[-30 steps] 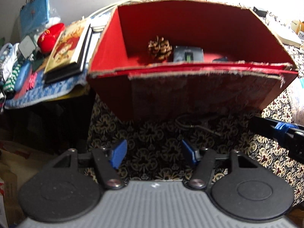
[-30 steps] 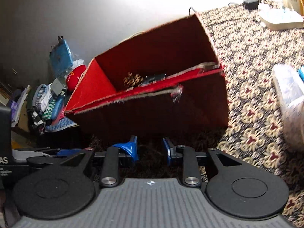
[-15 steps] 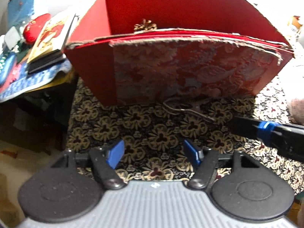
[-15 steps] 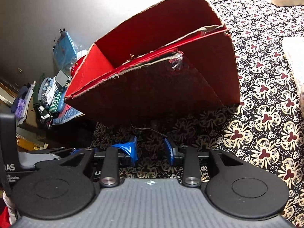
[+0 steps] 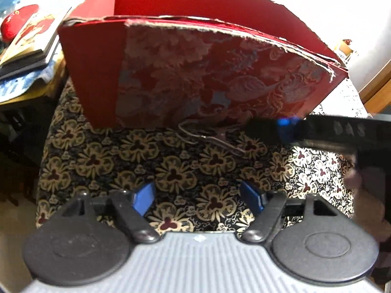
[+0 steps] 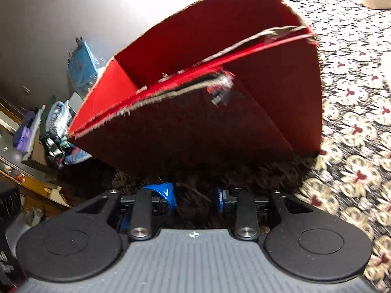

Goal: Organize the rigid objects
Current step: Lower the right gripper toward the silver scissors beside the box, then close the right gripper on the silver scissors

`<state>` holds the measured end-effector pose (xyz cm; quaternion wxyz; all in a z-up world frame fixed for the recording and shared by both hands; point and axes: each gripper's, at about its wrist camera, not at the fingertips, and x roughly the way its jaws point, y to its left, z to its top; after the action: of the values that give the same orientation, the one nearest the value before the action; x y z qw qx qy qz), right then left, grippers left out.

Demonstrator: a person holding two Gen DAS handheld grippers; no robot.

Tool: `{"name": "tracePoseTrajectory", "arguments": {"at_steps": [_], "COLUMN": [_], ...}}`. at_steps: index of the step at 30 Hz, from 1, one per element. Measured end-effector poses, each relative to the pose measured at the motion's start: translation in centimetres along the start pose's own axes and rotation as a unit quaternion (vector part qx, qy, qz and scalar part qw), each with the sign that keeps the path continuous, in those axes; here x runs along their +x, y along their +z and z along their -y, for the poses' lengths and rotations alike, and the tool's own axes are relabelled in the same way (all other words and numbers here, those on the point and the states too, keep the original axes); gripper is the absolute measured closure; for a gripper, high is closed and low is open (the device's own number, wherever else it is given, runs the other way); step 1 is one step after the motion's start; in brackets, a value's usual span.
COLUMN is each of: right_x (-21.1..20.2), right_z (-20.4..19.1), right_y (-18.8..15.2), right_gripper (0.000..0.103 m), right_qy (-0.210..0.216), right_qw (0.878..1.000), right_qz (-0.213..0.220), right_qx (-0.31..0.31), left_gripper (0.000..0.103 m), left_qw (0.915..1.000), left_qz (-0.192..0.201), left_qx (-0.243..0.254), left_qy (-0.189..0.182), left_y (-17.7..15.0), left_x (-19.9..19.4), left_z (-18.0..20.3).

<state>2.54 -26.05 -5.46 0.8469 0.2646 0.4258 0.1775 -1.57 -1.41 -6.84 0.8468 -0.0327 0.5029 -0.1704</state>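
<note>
My left wrist camera looks steeply down at the red box from close. My right one faces it lower, nearer, from its right. Both share its patterned front wall.

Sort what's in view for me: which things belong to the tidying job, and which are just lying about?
Job:
- red box
- metal scissors lying before it
- left gripper
- right gripper

Lying about:
- books
- red pouch
- clothes pile
</note>
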Motion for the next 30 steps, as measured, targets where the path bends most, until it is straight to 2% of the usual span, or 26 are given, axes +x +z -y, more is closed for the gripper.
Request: {"name": "tracePoseTrajectory", "arguments": {"at_steps": [6,12,14,18,25,26,29,30], "right_x": [2.5,3.5,3.2,2.2,0.3,0.4,0.9,1.1], "right_z": [0.2,0.7,1.0,1.6,3.2,3.4,4.1,4.3], "right_y": [0.2,-0.8,-1.2,-0.6,1.0,1.0,0.6,0.5], "right_gripper": [0.087,0.086,0.086,0.086,0.086,0.086,0.086,0.086], "right_qy": [0.018,0.083,0.098,0.111,0.070,0.063,0.058,0.063], "right_qw": [1.000,0.990,0.987,0.985,0.994,0.994,0.993,0.992], "right_qz": [-0.018,-0.102,-0.115,-0.111,-0.058,-0.058,-0.064,-0.068], "right_qx": [0.003,0.042,0.053,0.071,0.067,0.065,0.080,0.090], "left_gripper": [0.027,0.027,0.027,0.027,0.028,0.031,0.052,0.056], "left_qw": [0.9997,0.9992,0.9989,0.9990,0.9996,0.9996,0.9998,0.9998], "left_qz": [0.005,0.009,0.009,0.003,0.005,0.006,-0.004,-0.008], "left_qx": [0.009,0.019,0.023,0.021,0.018,0.020,0.018,0.015], "left_qy": [-0.022,-0.035,-0.041,-0.039,-0.021,-0.017,-0.008,-0.005], "left_y": [-0.6,-1.1,-1.3,-1.1,0.4,0.7,1.1,1.2], "left_x": [0.2,0.1,-0.1,0.2,1.0,1.1,1.9,2.1], "left_z": [0.0,-0.6,-0.8,-1.1,-0.1,0.2,0.6,0.6]}}
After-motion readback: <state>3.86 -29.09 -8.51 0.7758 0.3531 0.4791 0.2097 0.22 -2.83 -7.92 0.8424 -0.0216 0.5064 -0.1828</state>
